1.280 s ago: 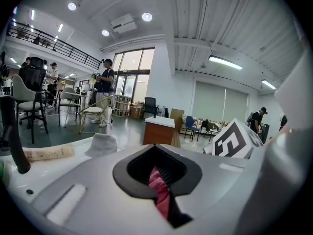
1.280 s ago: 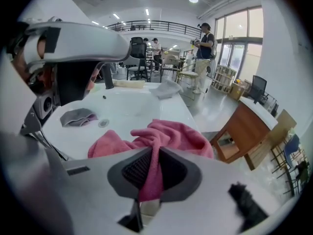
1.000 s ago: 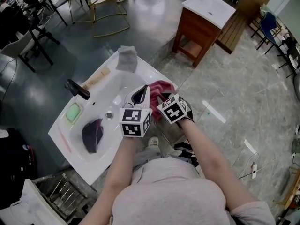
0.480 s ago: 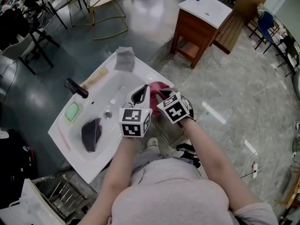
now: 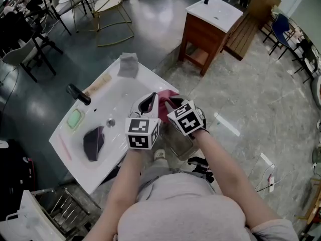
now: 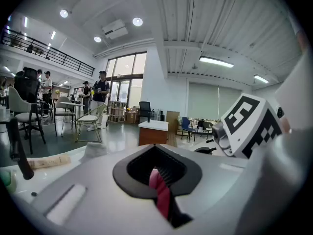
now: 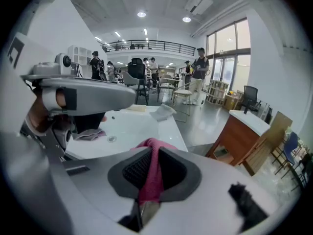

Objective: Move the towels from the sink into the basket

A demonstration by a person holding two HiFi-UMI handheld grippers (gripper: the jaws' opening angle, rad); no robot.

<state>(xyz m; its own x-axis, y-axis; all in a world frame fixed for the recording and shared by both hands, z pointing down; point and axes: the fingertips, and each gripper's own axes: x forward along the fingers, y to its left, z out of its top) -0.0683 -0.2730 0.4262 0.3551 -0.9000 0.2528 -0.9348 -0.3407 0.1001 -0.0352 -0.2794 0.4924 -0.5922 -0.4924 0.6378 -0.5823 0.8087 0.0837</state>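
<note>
Gripping noted on both sides. The right gripper (image 7: 146, 176) has its jaws closed on a fold of the pink terry-cloth towel (image 7: 152, 153). The cloth runs up between the ribbed black pads and bunches over their tips. The left gripper (image 6: 157, 174) is clamped on the same pink towel, with a narrow strip pinched between its pads.

In the head view the two grippers sit side by side with their tips close together. The pink towel is gathered between them and just past them at twelve o'clock, held above the right-hand edge of the white rectangular ceramic sink (image 5: 65, 149).

From the grippers outward:
- Nine o'clock, in the basin: a small round metal drain (image 5: 109, 122).
- Eight o'clock, in the basin: a crumpled dark purple towel (image 5: 93, 142), well apart from both grippers.
- Nine o'clock, on the sink's back ledge: a pale green soap bar in a dish (image 5: 75, 118).
- Ten o'clock: a black faucet (image 5: 78, 94), with a tan tube-shaped item (image 5: 99, 84) lying just beside it. What that item is cannot be told.
- Eleven o'clock, on the far corner of the sink: a folded light grey towel (image 5: 128, 65).
- Five o'clock, on the floor beside the sink: a greyish open-topped basket (image 5: 179, 145), partly hidden under the right forearm.
- One o'clock, well apart: a brown wooden vanity cabinet with a white top (image 5: 203, 34).
</note>
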